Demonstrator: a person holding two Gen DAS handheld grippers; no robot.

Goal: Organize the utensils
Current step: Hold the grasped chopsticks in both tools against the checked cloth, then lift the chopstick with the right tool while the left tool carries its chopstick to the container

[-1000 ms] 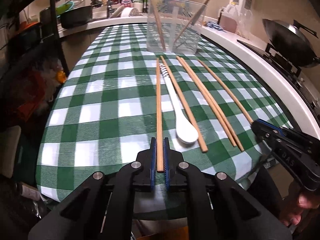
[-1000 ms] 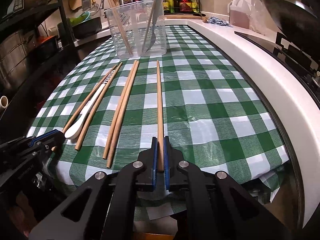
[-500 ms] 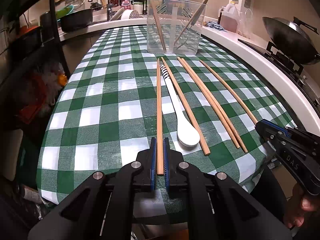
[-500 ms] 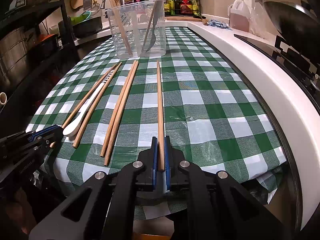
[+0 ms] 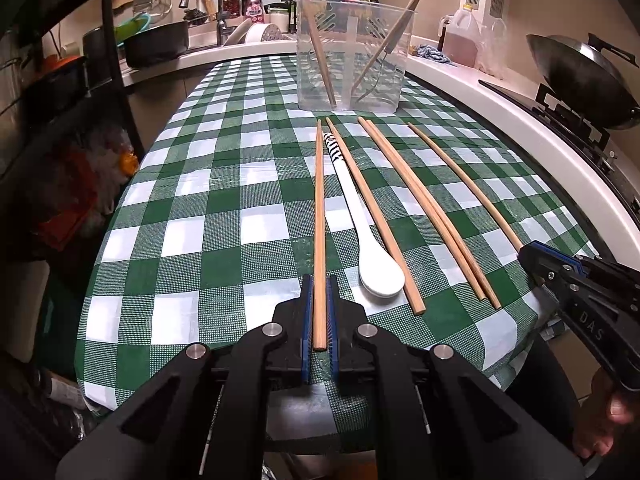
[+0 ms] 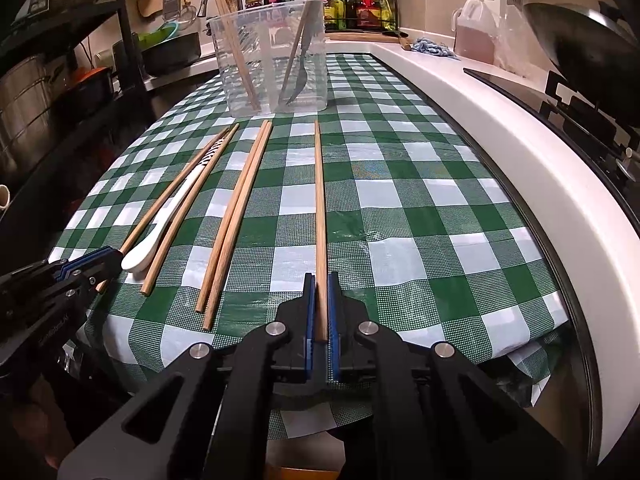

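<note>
My left gripper [image 5: 319,284] is shut on the near end of a wooden chopstick [image 5: 319,216] that points away over the green checked tablecloth. My right gripper [image 6: 321,280] is shut on another wooden chopstick [image 6: 319,200]. Between them lie a white spoon [image 5: 370,248], a single chopstick [image 5: 372,216] and a pair of chopsticks [image 5: 428,216]. The spoon also shows in the right wrist view [image 6: 160,236]. A clear plastic container [image 5: 352,52] stands at the far end with a chopstick and a fork-like utensil inside. The right gripper shows at the right of the left wrist view [image 5: 528,252].
A white counter edge [image 6: 500,136] runs along the right with a wok [image 5: 580,76] on a stove. A sink with a tap [image 5: 204,4] and pans are at the back left. Dark shelves [image 5: 60,92] stand left of the table. The table's near edge drops off under both grippers.
Both grippers have drawn back a little toward the table's near edge and risen slightly, each keeping its chopstick. The other utensils have not moved.
</note>
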